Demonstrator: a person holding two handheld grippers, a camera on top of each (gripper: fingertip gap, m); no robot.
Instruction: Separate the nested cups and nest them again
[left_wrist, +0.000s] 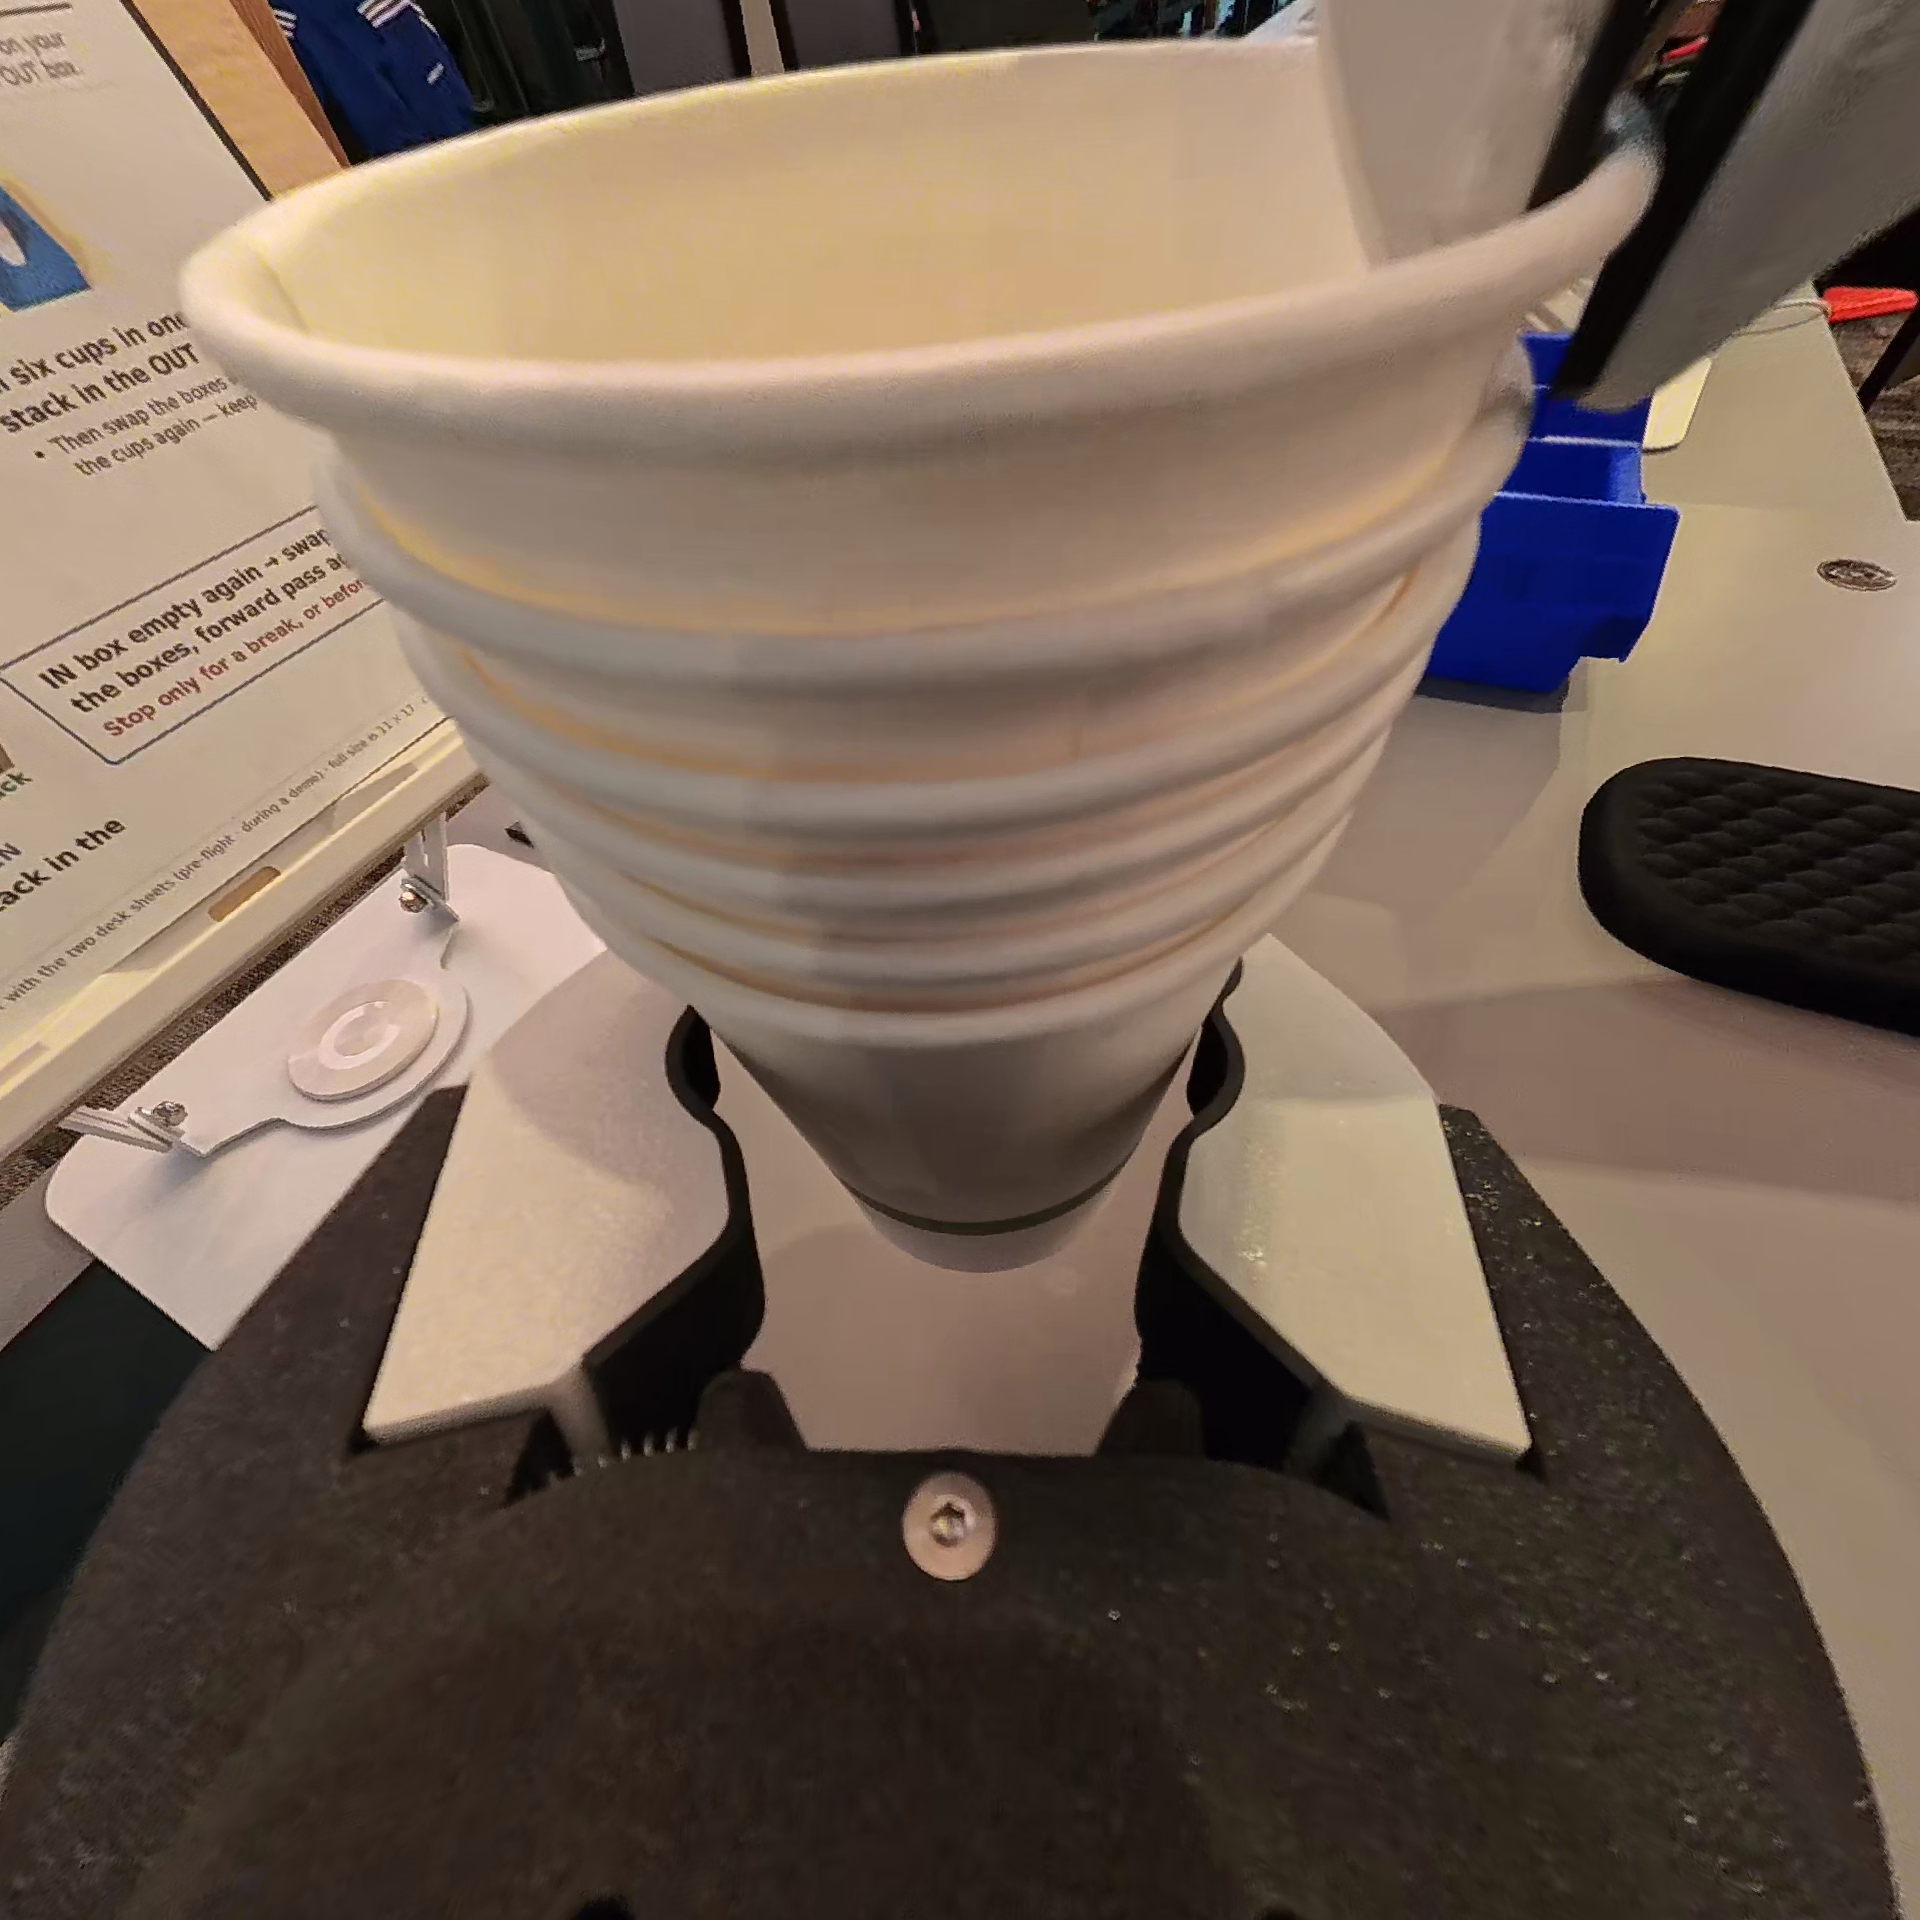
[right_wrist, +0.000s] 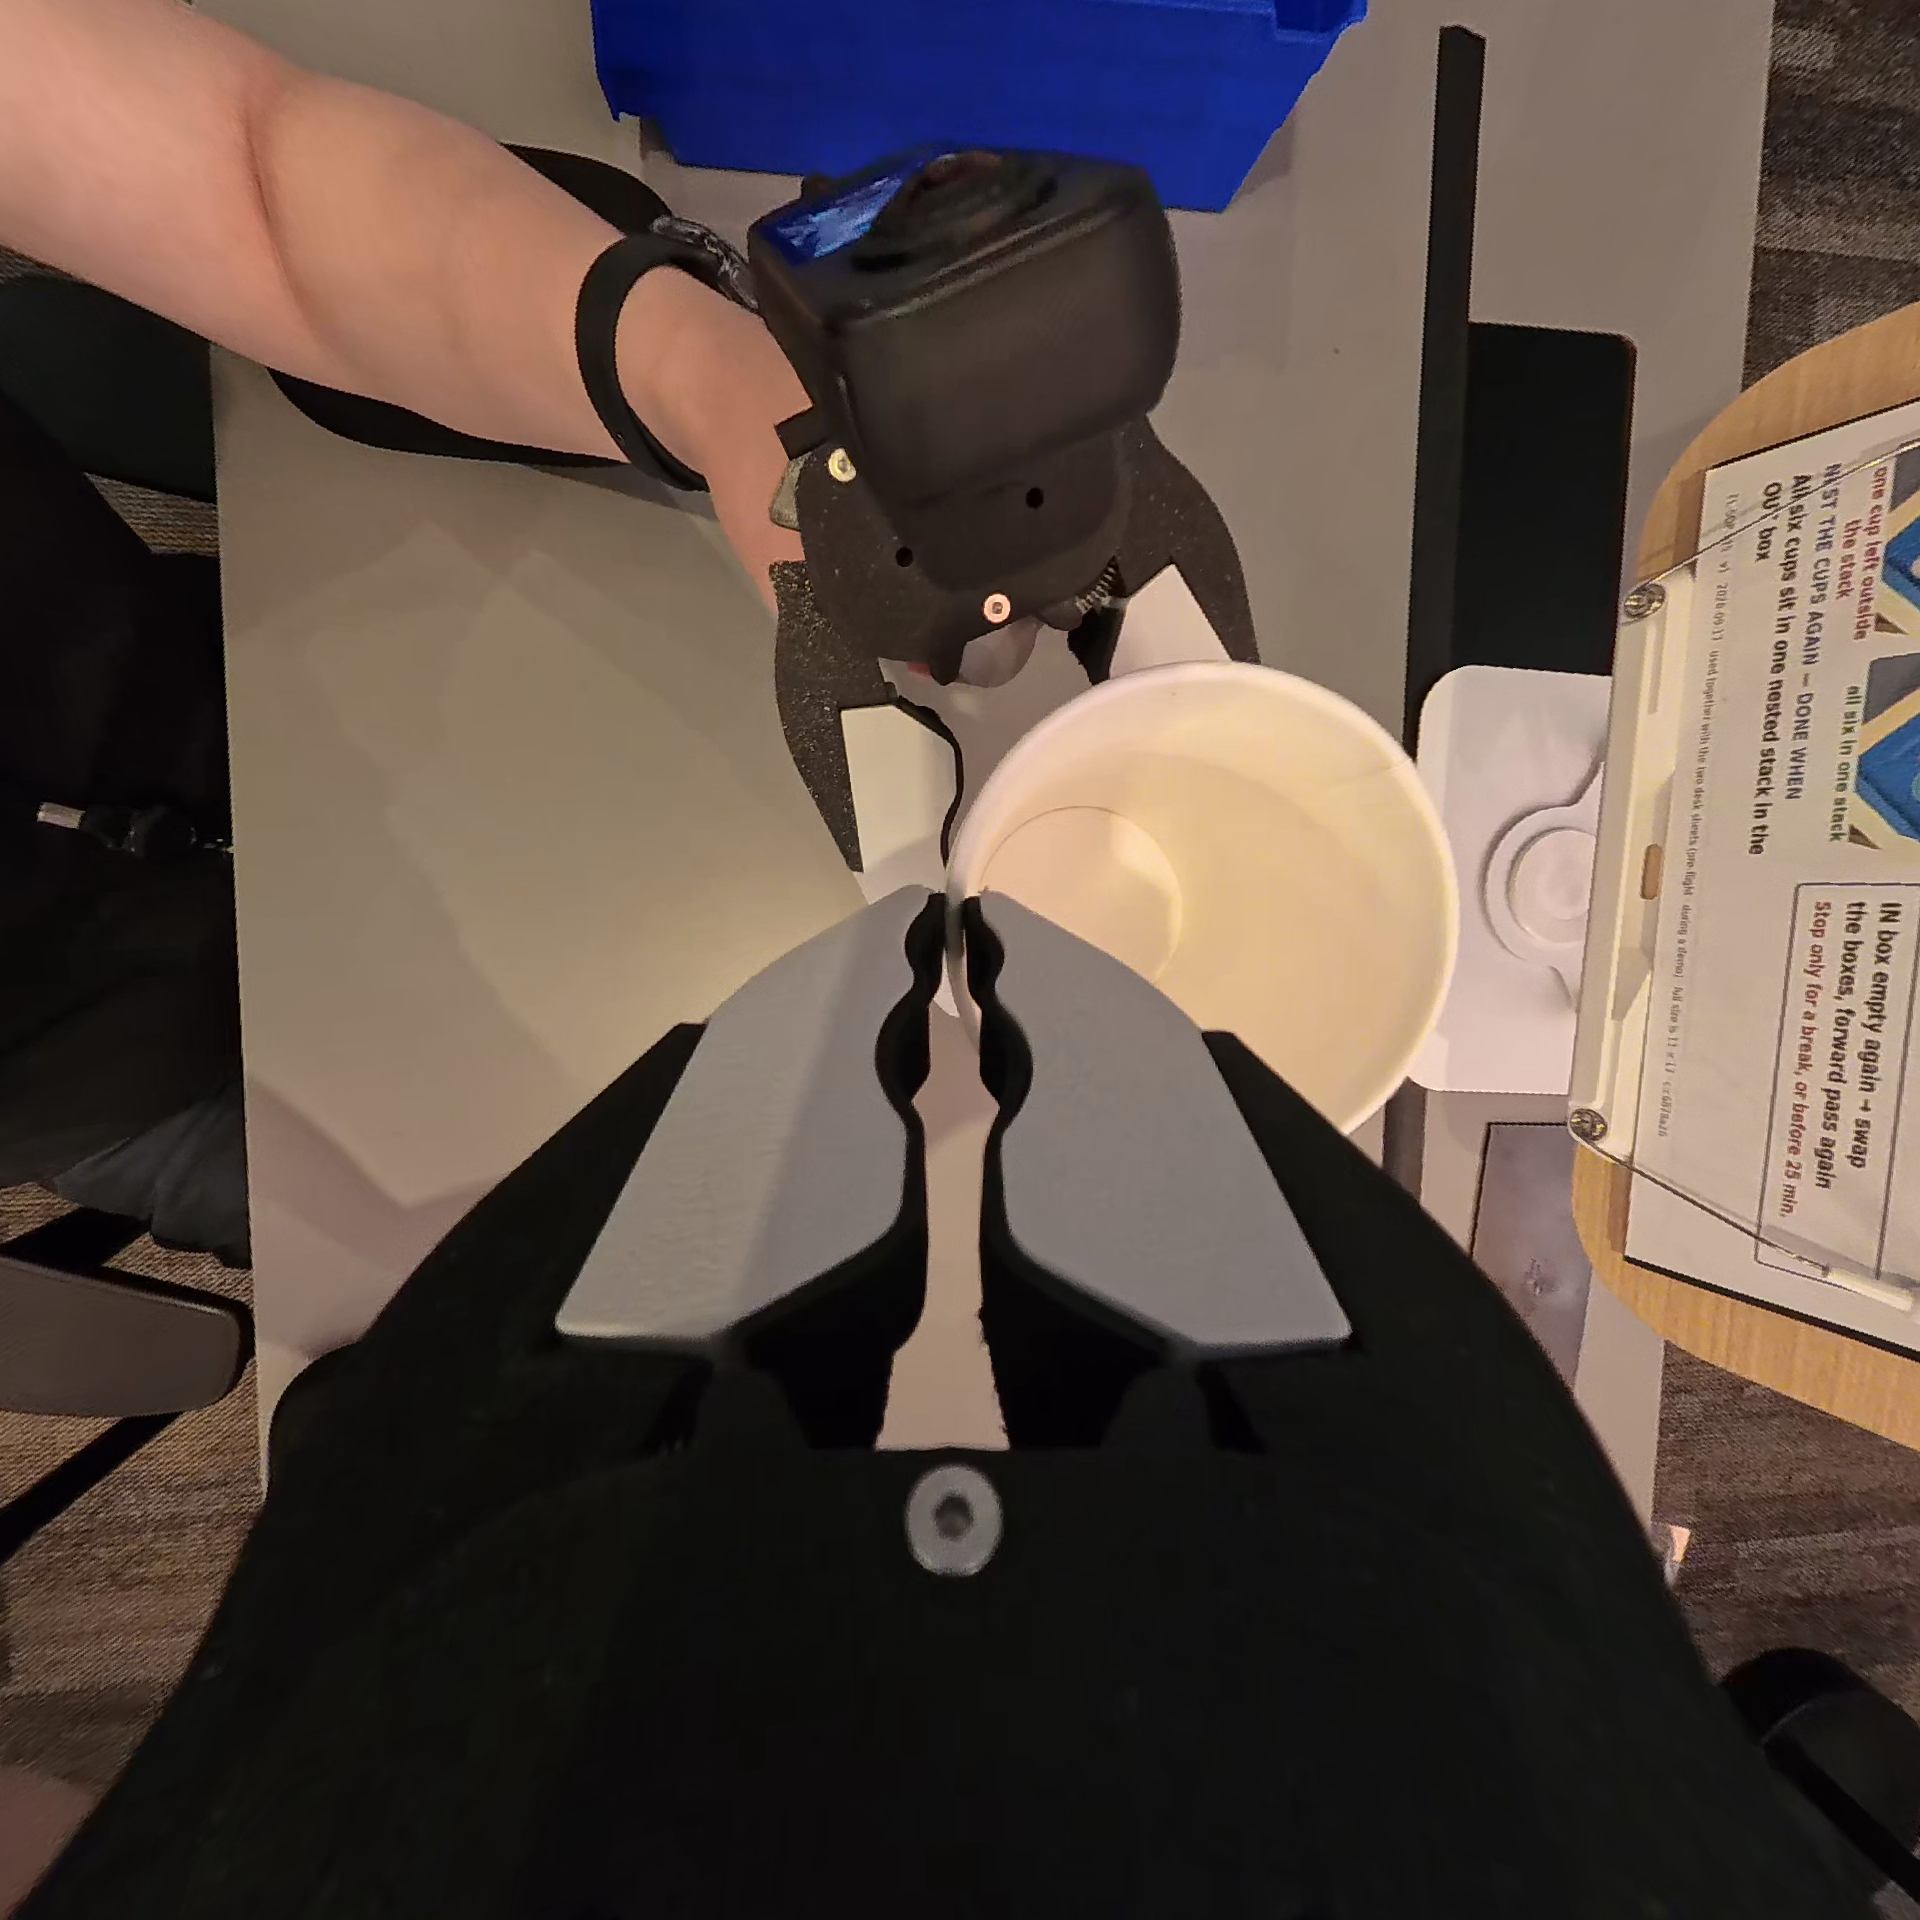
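A pale grey desk (right_wrist: 520, 727) fills the scene, with a blue bin (right_wrist: 935, 94) at the far edge at 12 o'clock in the right wrist view and an instruction sheet in a clear stand (right_wrist: 1766, 883) at 3 o'clock. The stack of nested paper cups (left_wrist: 883, 623) stands upright in the left gripper (left_wrist: 951, 1122), whose jaws are spread about as wide as the bottom cup's narrow base and appear pressed against it on both sides; the rims fan upward toward 12 o'clock in the left wrist view, mouth open to the top. The right gripper (right_wrist: 954, 935) comes in from above, nearly closed, its tips pinching the wall of the top cup (right_wrist: 1226, 883) at the rim, one finger inside and one outside, at roughly 9 o'clock on the mouth as its own camera sees it. In the left wrist view that same grip shows at 1 o'clock on the top rim. The stack's long axis runs straight up from the left gripper toward the right one, so a pull along that axis looks like what would free the top cup. The top cup is empty inside; what the blue bin holds cannot be seen.
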